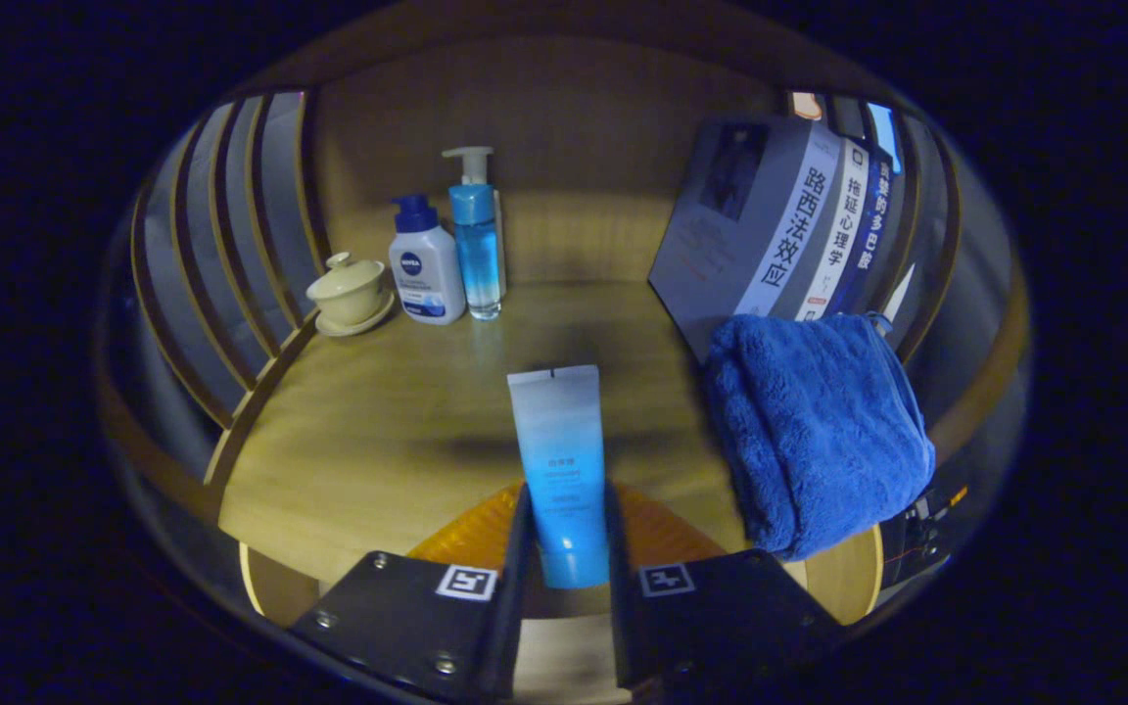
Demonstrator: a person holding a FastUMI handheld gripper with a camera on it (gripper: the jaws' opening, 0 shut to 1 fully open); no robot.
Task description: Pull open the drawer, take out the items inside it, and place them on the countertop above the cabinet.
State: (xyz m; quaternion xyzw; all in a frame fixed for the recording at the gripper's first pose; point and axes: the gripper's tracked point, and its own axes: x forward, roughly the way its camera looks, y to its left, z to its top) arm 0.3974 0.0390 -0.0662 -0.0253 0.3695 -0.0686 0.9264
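A light-blue squeeze tube (560, 460) stands upright between the fingers of my gripper (564, 548), which is shut on its lower part. The tube hangs just above the wooden countertop (388, 431), near its front edge. An orange object (471, 534) shows low behind the fingers, partly hidden by them. A folded blue towel (819, 431) lies on the countertop to the right of the tube, reaching over the front edge.
At the back left stand a cream lidded cup on a saucer (349, 294), a white pump bottle (425, 264) and a clear blue pump bottle (476, 240). Several books (779, 225) lean at the back right. Wooden slats (231, 235) close the left side.
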